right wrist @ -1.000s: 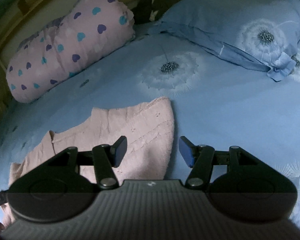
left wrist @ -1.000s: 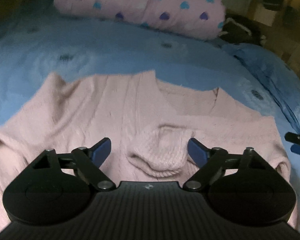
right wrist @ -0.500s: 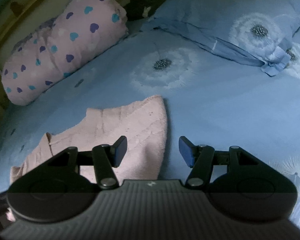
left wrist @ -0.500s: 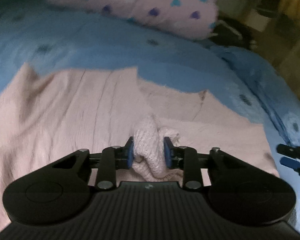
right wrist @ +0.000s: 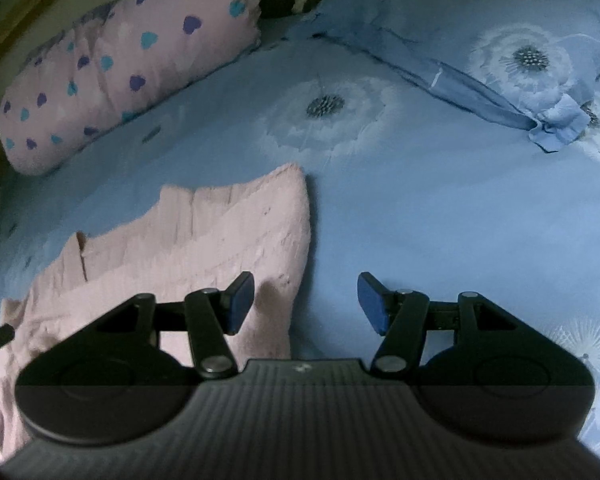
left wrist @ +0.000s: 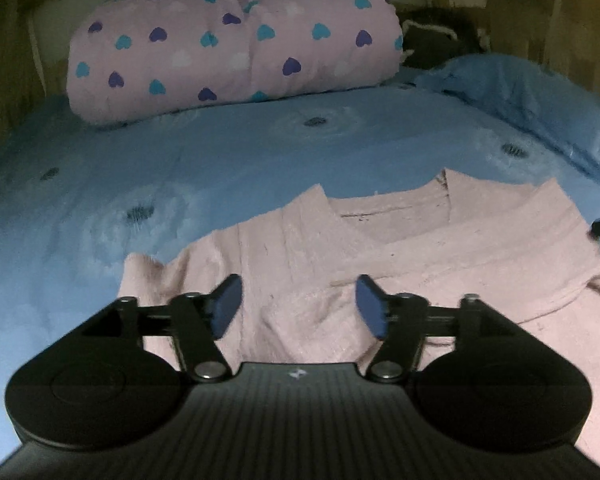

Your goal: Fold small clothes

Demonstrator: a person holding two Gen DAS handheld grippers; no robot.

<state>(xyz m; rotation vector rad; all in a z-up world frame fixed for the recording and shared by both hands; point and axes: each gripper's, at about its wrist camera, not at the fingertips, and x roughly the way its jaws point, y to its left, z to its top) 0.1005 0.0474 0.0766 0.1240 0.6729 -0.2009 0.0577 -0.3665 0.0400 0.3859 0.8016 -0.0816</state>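
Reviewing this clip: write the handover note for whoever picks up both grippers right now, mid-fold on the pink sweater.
Left gripper: open, its jaws have just been opening, nothing between them; it hovers over the pink sweater.
Right gripper: open, empty, at the sweater's right edge above the blue bedsheet.
Sweater lies flat on the bed, collar toward the heart-print pillow.
Done: both sides look folded inward over the middle.
Left: probably smooth it, then fold bottom up toward the collar.

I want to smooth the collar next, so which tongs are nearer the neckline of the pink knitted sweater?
Left. The left tongs hang open over the pink knitted sweater, facing its neckline. The right tongs straddle its side edge, mostly over the blue sheet.
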